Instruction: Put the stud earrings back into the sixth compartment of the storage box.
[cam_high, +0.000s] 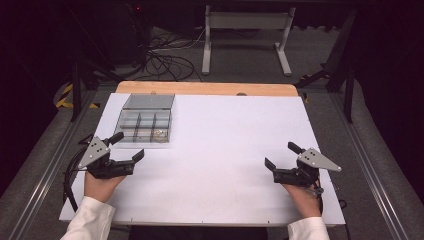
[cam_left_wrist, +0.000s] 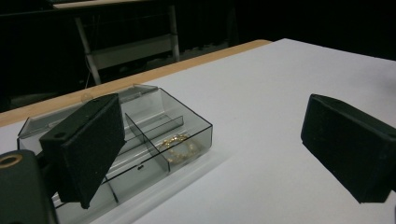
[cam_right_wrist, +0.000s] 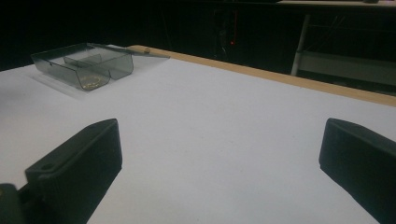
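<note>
On the far left part of the counter (cam_high: 225, 150) sits a clear smoky-grey plastic organizer box (cam_high: 146, 126) with its lid (cam_high: 149, 101) flipped open and lying flat behind it, toward the wooden strip along the counter's far edge. The box is split into several compartments by thin dividers, and in the left gripper view you can see a little gold chain-looking thing (cam_left_wrist: 177, 147) (bracelet or necklace, can't really tell) coiled in the compartment at the near right corner. The white sheet covers pretty much the whole counter. The left gripper (cam_high: 126, 147) hovers at the near left, just beside the box's front edge, with its fingers spread wide apart and nothing between them; one finger (cam_left_wrist: 88, 147) overlaps the box in its own camera, but from above it looks just short of touching it. The right gripper (cam_high: 282, 156) is way over on the near right side, well apart from the box, fingers released too and holding nothing, just bare white surface between them in the right gripper view. Both hands come in from the bottom edge in white sleeves (cam_high: 92, 220). Behind the counter there's a dark floor with a tangle of cables (cam_high: 167, 60) and a white metal frame (cam_high: 247, 35).
</note>
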